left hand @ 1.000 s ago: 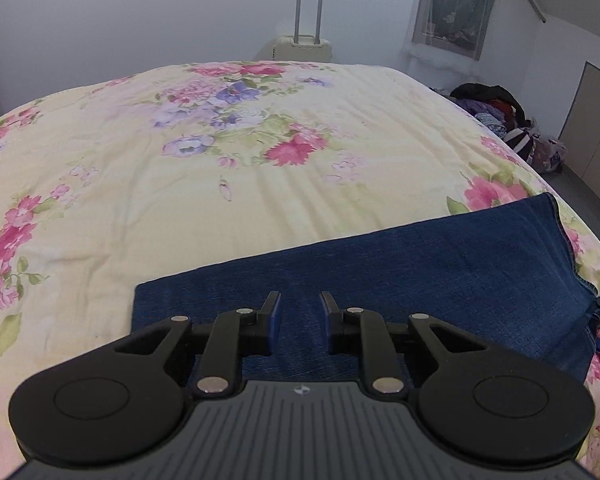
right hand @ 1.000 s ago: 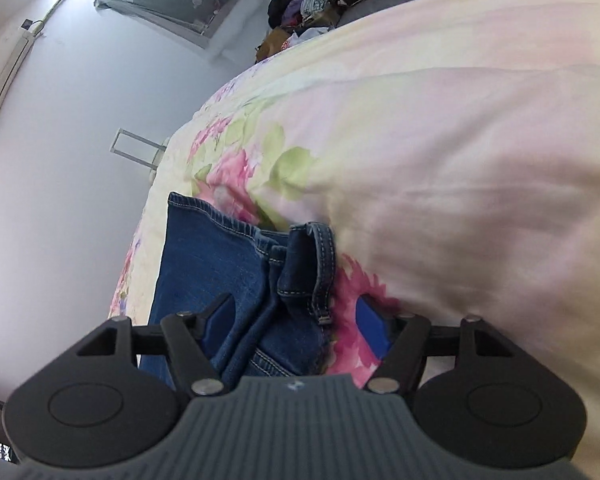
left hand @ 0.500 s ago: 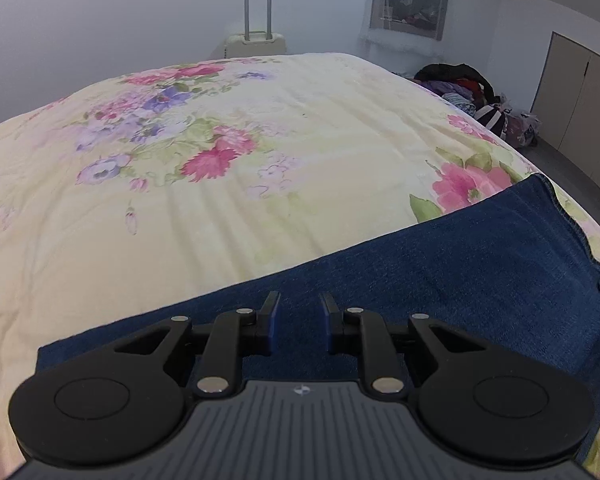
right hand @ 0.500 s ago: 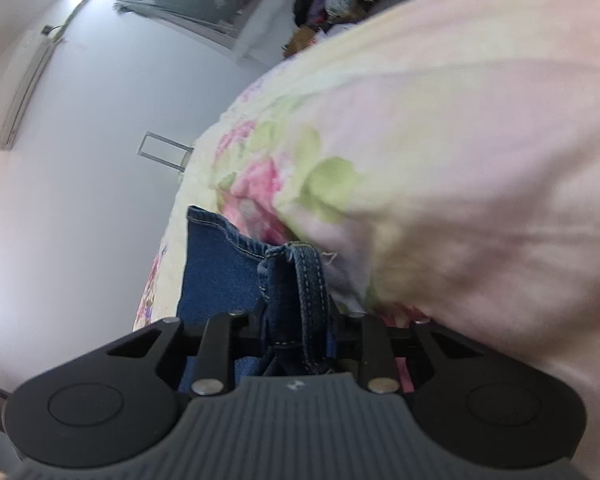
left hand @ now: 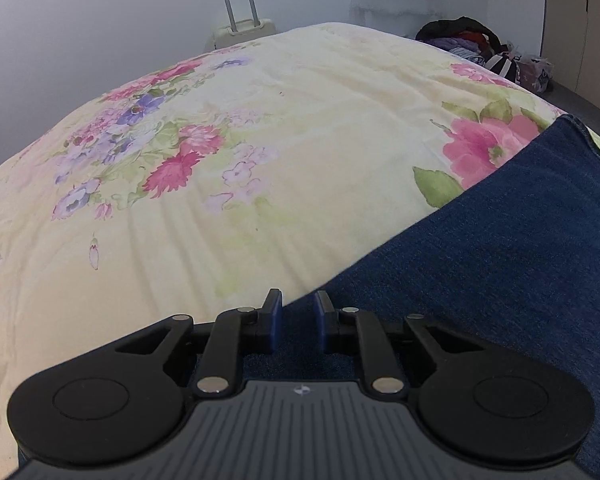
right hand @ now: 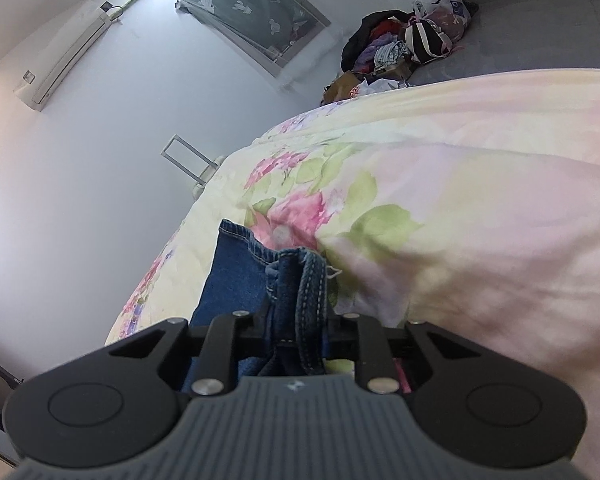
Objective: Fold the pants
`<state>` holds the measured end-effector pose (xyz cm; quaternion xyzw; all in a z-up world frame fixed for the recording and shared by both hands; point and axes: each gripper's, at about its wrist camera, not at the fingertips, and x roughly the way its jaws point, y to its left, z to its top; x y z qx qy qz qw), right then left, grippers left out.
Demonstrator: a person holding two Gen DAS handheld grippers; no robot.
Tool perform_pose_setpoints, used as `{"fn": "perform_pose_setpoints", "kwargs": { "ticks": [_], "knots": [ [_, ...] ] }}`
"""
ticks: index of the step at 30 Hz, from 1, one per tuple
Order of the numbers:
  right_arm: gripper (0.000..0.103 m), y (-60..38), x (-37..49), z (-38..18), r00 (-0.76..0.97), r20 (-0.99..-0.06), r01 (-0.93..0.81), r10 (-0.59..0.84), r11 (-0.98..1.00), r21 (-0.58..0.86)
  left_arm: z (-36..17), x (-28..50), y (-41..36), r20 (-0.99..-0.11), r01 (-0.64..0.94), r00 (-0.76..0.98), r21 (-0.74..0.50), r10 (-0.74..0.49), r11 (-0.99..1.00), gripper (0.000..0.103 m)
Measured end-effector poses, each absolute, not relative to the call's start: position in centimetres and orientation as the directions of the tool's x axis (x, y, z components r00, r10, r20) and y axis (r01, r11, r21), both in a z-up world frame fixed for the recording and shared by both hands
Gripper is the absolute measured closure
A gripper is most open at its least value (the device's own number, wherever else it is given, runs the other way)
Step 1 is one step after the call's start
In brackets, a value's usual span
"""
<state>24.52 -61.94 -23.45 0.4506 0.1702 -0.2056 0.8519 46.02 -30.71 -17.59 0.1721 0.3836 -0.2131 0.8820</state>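
Note:
Blue denim pants (left hand: 512, 240) lie folded lengthwise on a floral bedspread (left hand: 260, 128), running from under my left gripper toward the right edge. My left gripper (left hand: 296, 312) is nearly closed, its blue pads a small gap apart, over the pants' far edge; whether it pinches fabric is hidden. In the right wrist view the pants (right hand: 240, 276) show their stitched waistband end. My right gripper (right hand: 296, 316) is shut on the bunched waistband, which stands up between the fingers.
A cream suitcase (left hand: 244, 28) stands against the wall beyond the bed. A pile of clothes and bags (right hand: 404, 48) lies on the grey floor beside the bed. Cupboard doors (left hand: 580, 32) are at the far right.
My right gripper closed on the waistband and lifted it. My left gripper slid along the pants, so more bedspread shows on its left; its finger gap stayed the same.

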Motion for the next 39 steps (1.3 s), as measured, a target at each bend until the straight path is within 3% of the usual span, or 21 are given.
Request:
{"fn": "perform_pose_setpoints", "kwargs": {
  "ticks": [10,15,20,33,36,39],
  "knots": [
    [0.087,-62.1,23.8,-23.2,0.864,-0.469,0.495,-0.183,0.48,0.724,-16.0,34.0,-30.0,-0.774,0.62,0.571,0.188,-0.273,0.762,0.084],
    [0.087,-62.1,23.4,-23.0,0.866,-0.467,0.491,-0.178,0.476,0.729,-16.8,30.7,-30.3,-0.796,0.607,0.549,0.171,-0.254,0.776,0.096],
    [0.087,-61.6,23.4,-22.9,0.867,-0.462,0.488,-0.185,0.497,0.717,-18.7,30.1,-31.3,-0.814,0.596,0.536,0.176,-0.225,0.783,0.099],
    [0.088,-59.2,23.7,-18.4,0.902,-0.388,0.414,-0.191,0.644,0.644,-15.7,26.5,-26.3,-0.835,0.611,0.449,0.027,-0.319,0.791,0.098],
    [0.088,-58.0,23.9,-15.9,0.912,-0.368,0.382,-0.179,0.694,0.61,-14.0,26.4,-23.7,-0.815,0.592,0.452,-0.031,-0.363,0.806,0.088],
    [0.088,-55.6,24.3,-13.0,0.921,-0.348,0.35,-0.177,0.769,0.535,-12.1,27.2,-19.9,-0.778,0.524,0.514,-0.048,-0.361,0.85,0.088]
  ]
}}
